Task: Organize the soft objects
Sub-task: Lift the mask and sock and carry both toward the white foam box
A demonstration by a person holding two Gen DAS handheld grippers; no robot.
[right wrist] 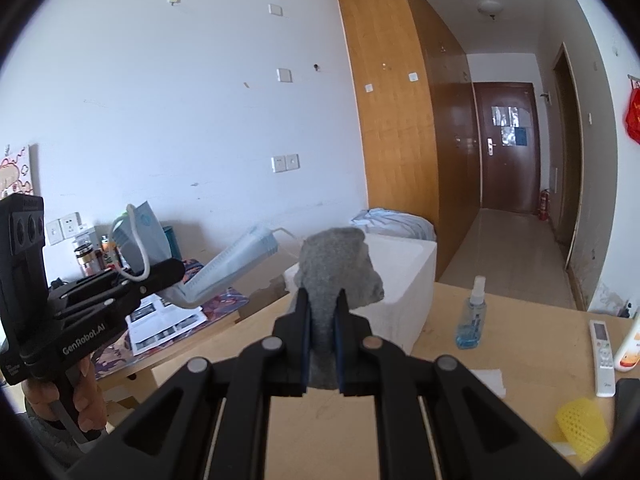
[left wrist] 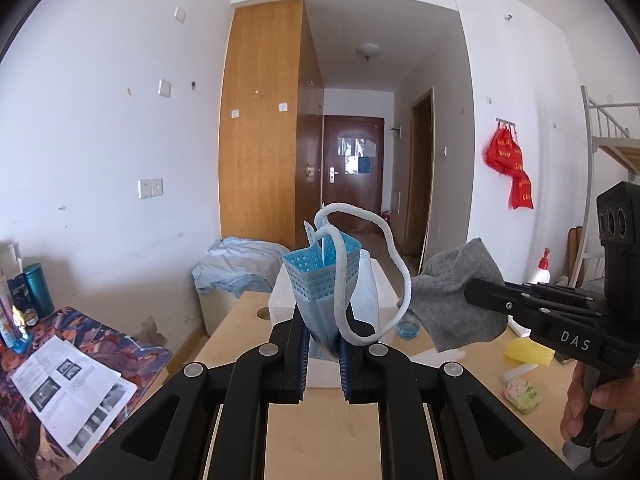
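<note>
My left gripper [left wrist: 324,344] is shut on a blue face mask [left wrist: 324,280] with a white ear loop, held up above the wooden table. It also shows in the right wrist view [right wrist: 160,276] with the mask [right wrist: 236,258] sticking out. My right gripper [right wrist: 322,312] is shut on a grey cloth [right wrist: 336,264], held above the table in front of a white foam box [right wrist: 404,280]. In the left wrist view the right gripper [left wrist: 476,294] and the cloth [left wrist: 456,296] are to the right of the mask, and the box [left wrist: 380,292] stands behind it.
On the wooden table [right wrist: 500,340] are a blue spray bottle [right wrist: 472,316], a white remote [right wrist: 602,356], a yellow foam net [right wrist: 582,424] and a small wrapped pack [left wrist: 522,394]. A lower side table with papers [left wrist: 72,384] stands at left.
</note>
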